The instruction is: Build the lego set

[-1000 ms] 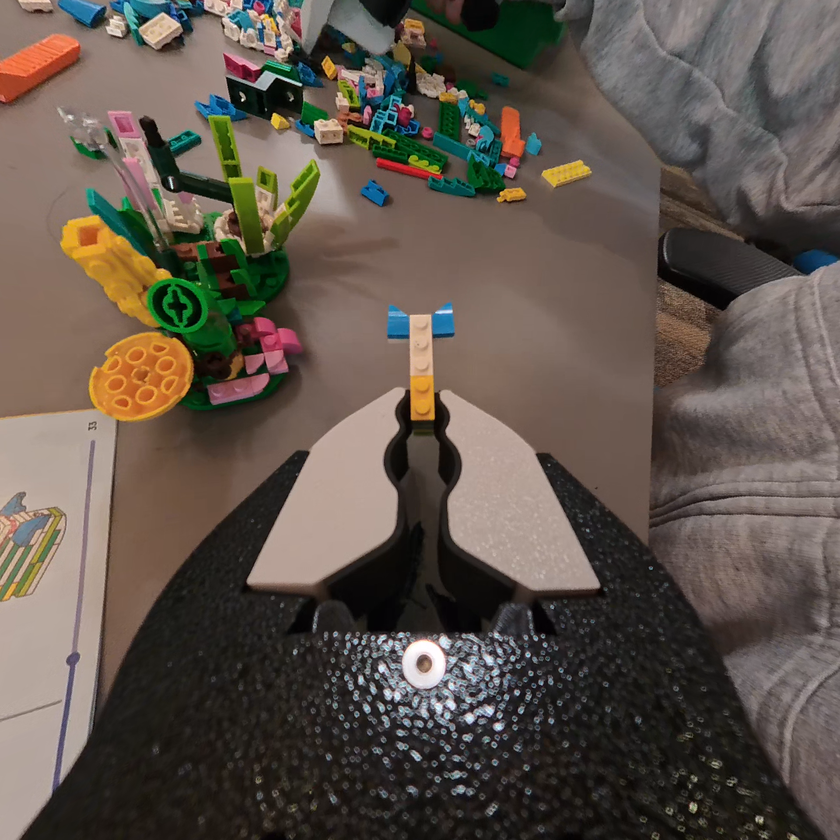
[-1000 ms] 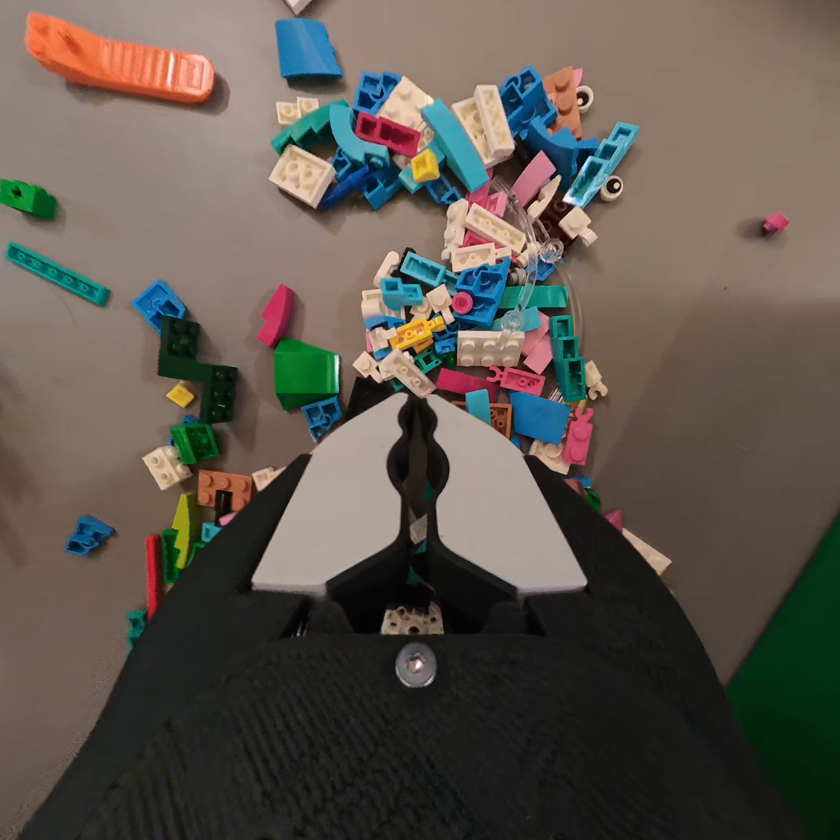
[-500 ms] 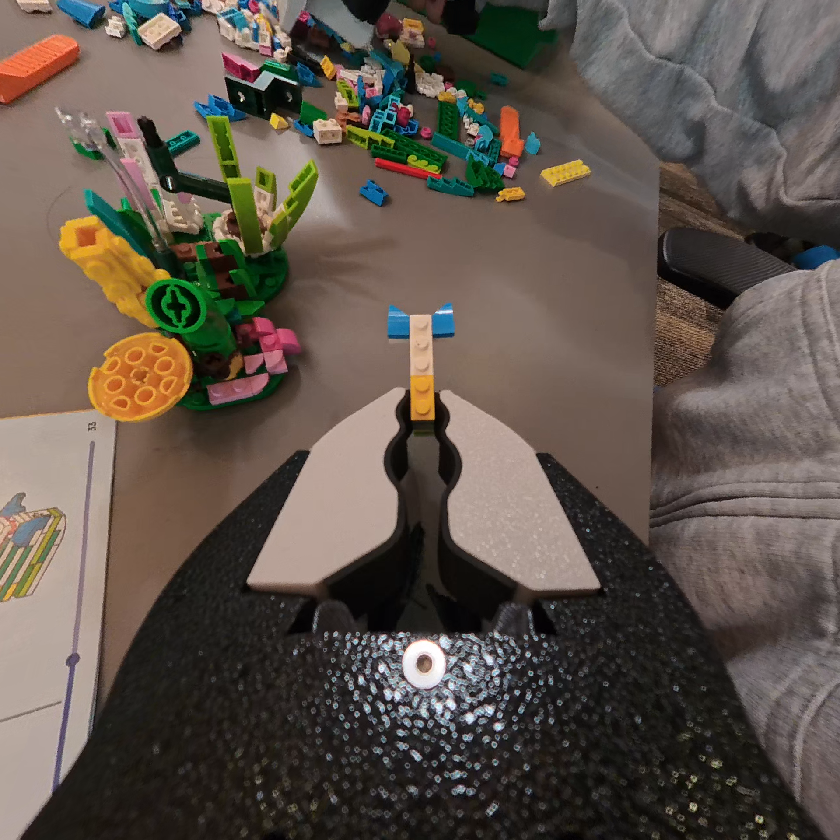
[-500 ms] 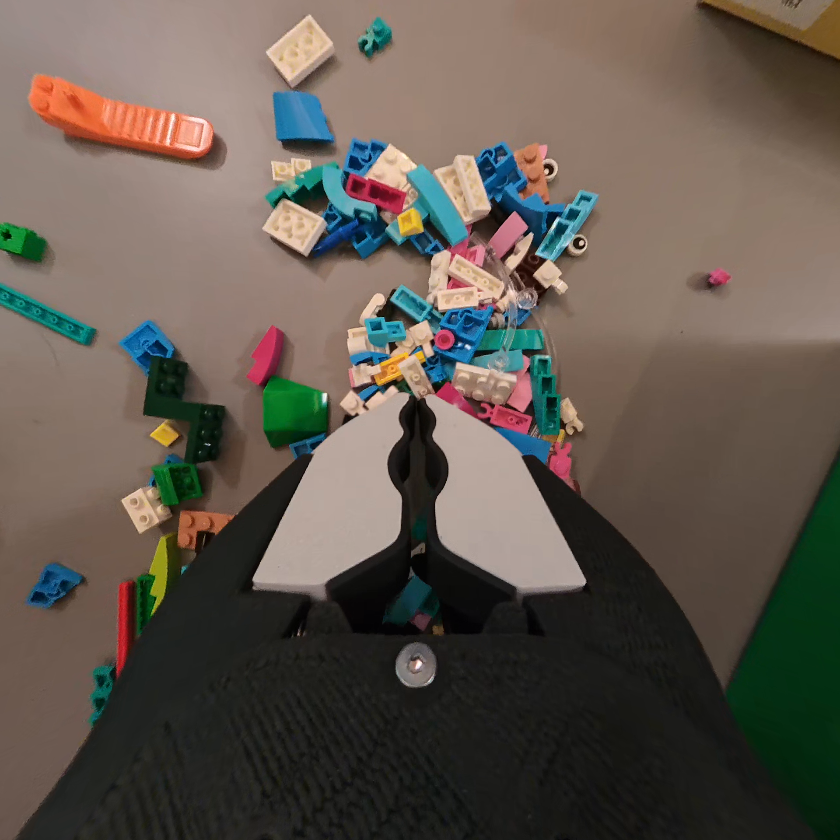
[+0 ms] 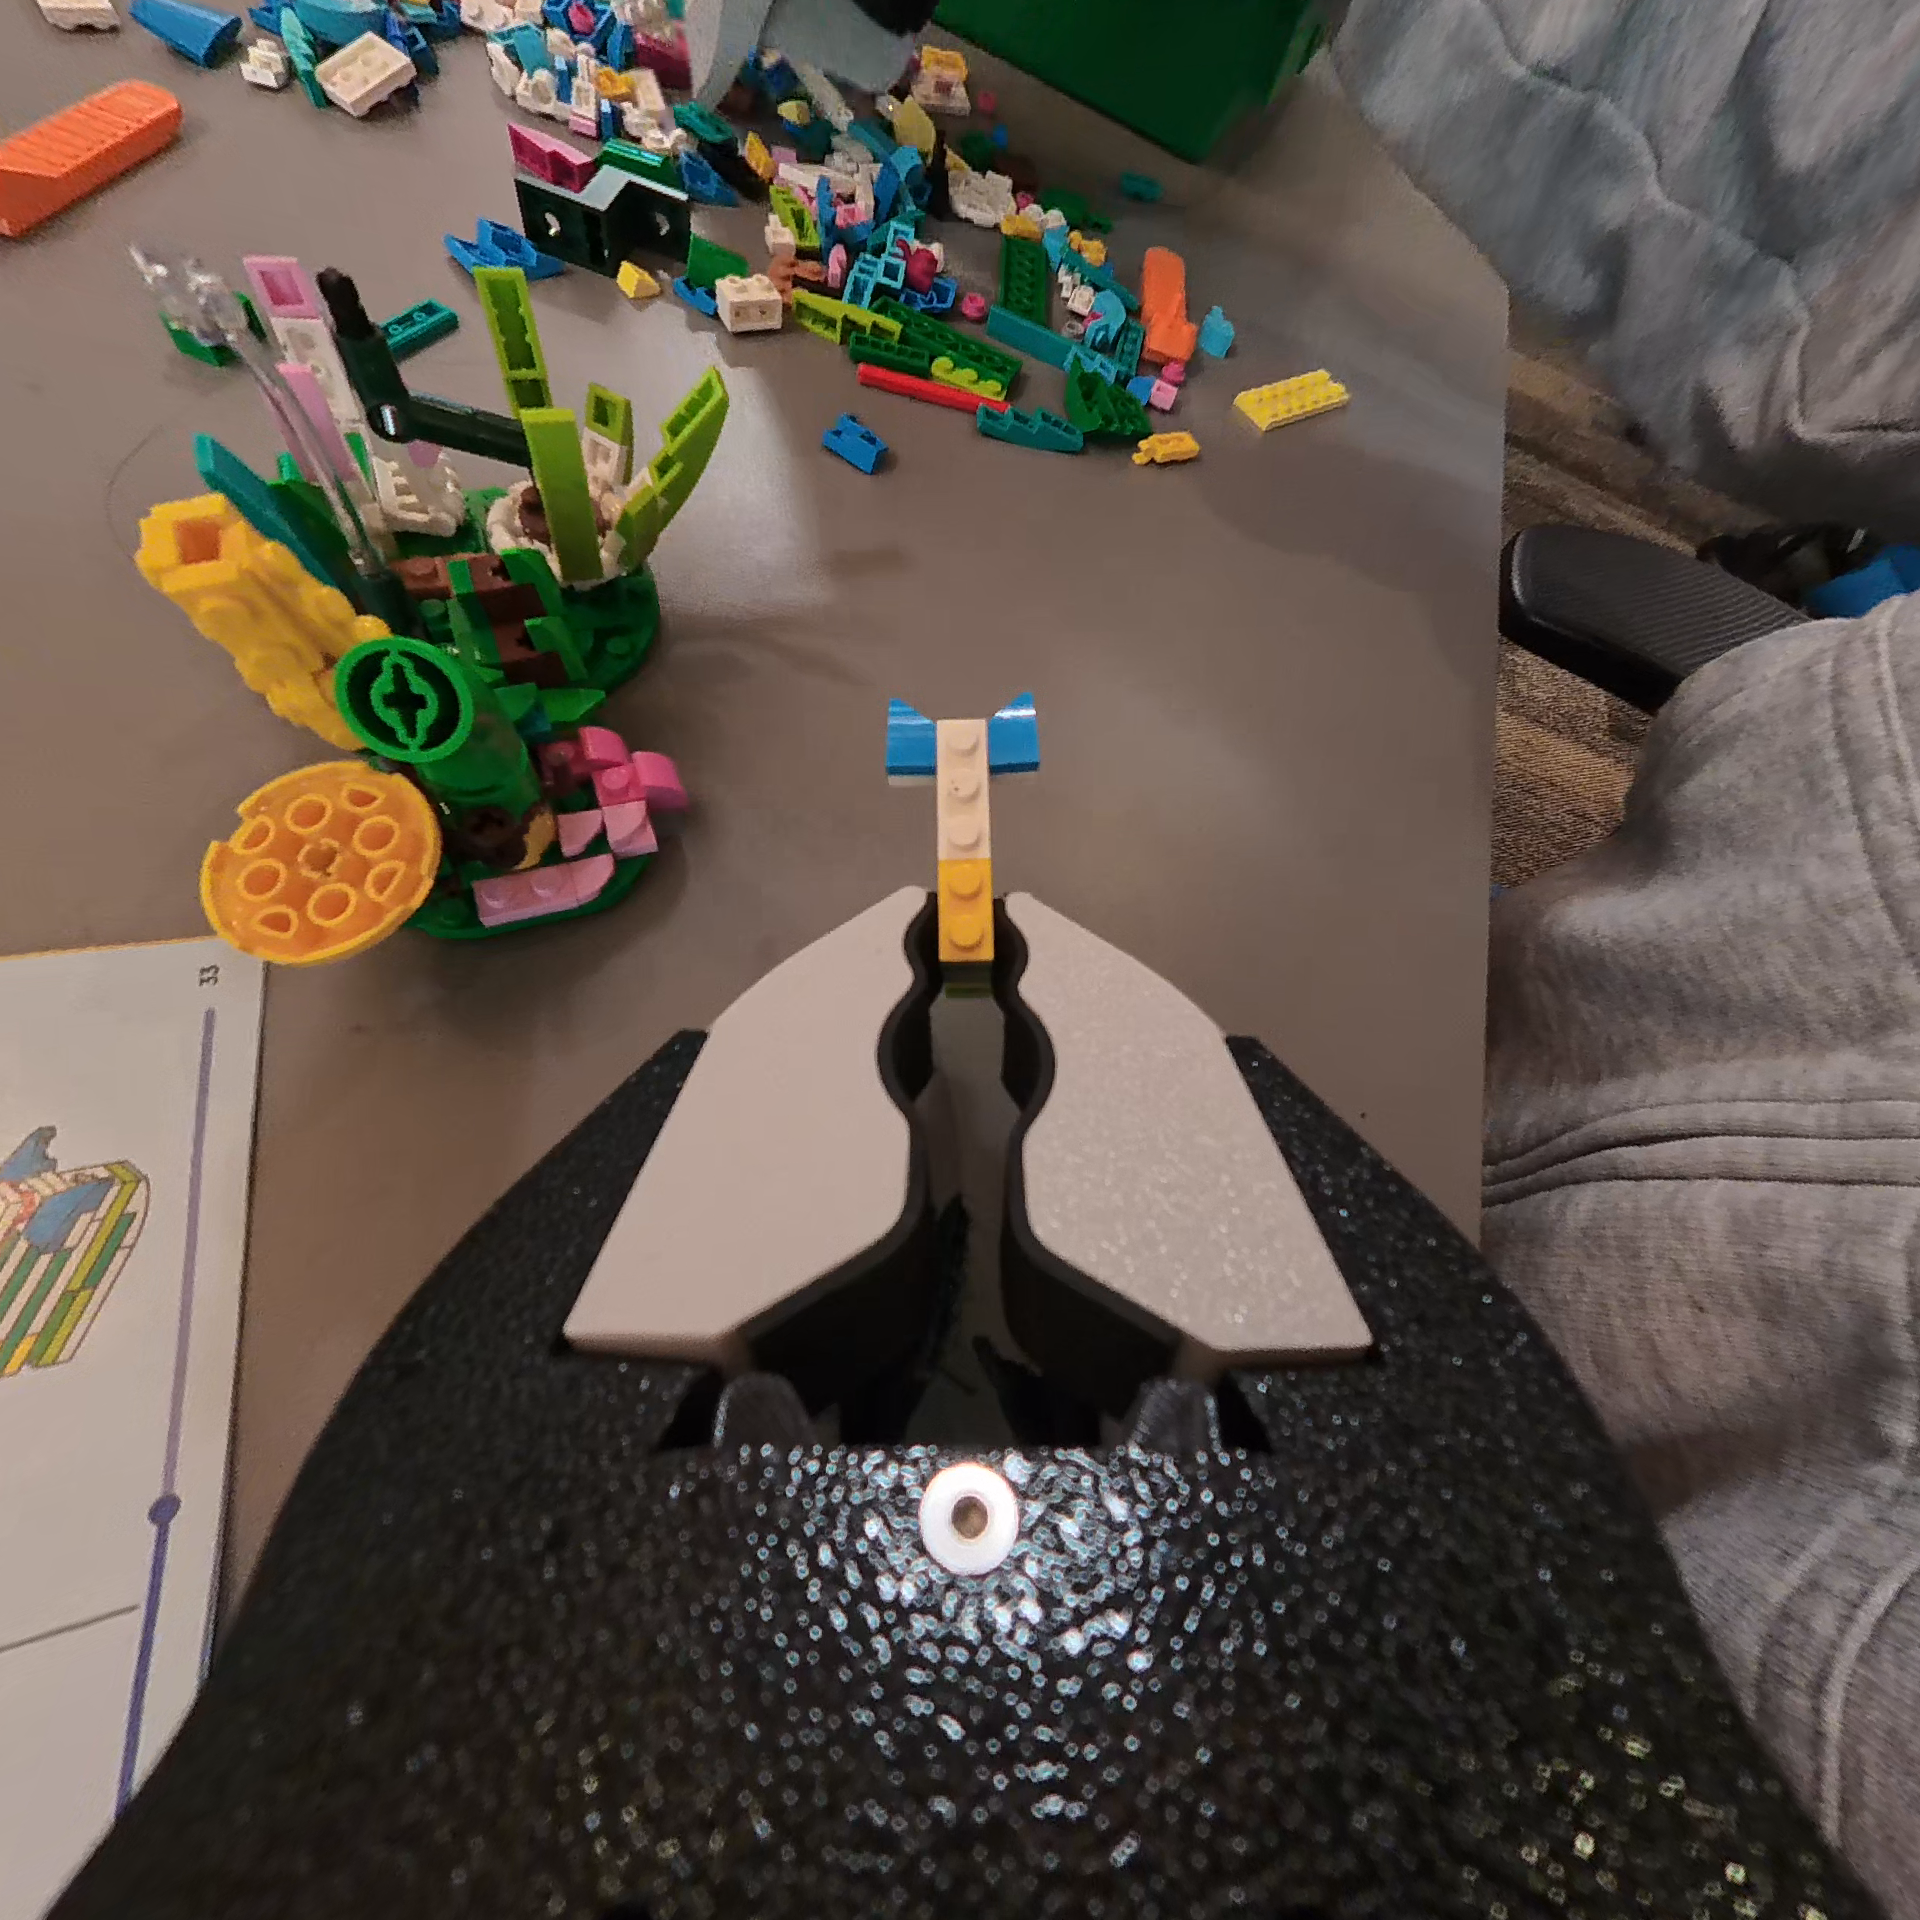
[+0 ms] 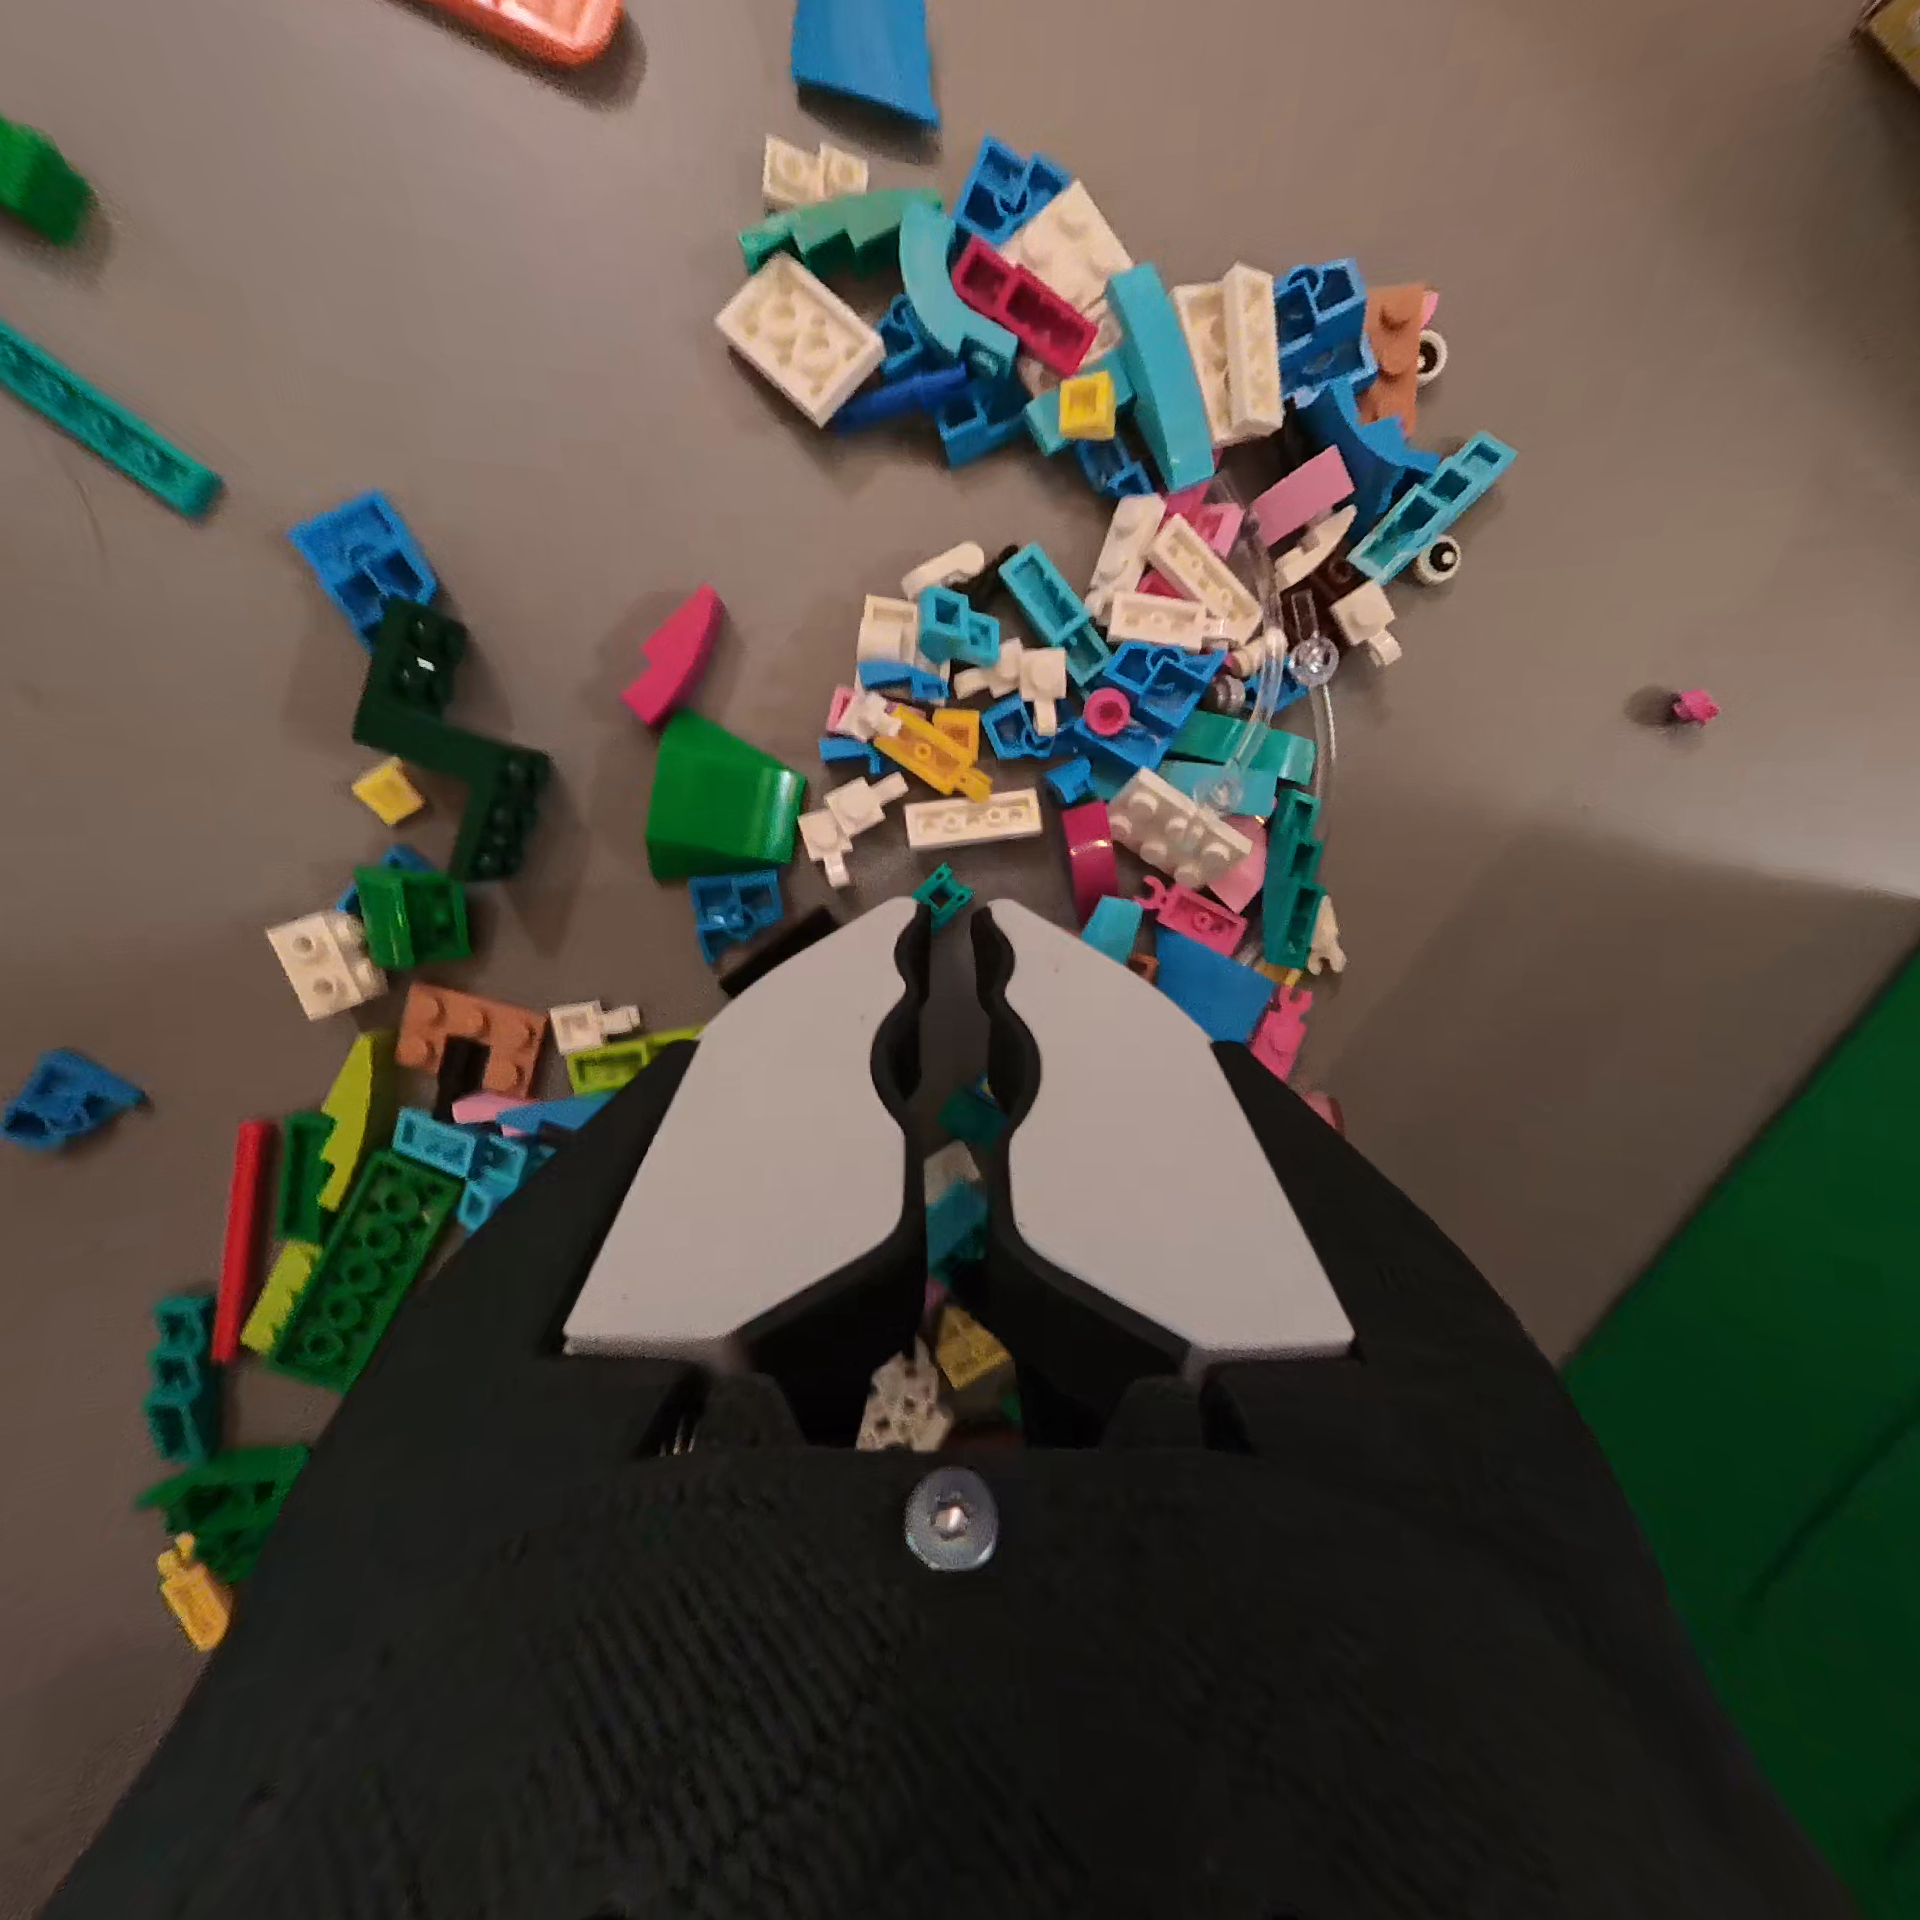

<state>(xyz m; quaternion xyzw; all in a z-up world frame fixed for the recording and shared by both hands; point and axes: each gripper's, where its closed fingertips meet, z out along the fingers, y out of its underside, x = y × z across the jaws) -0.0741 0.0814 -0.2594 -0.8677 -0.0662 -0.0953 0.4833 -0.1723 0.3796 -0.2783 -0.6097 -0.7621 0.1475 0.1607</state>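
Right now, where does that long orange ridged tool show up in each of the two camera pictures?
Left wrist view: the orange tool lies at the far top left, at the picture's edge.
Right wrist view: the orange tool is at the top edge, left of centre, mostly cut off.
Shared landmark: the dark green stepped piece.

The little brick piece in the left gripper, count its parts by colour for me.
Blue wedges: 2
White plate: 1
Yellow plate: 1
Green part under the yellow, mostly hidden: 1
Total: 5 parts showing, with the left gripper clamped on the yellow end.
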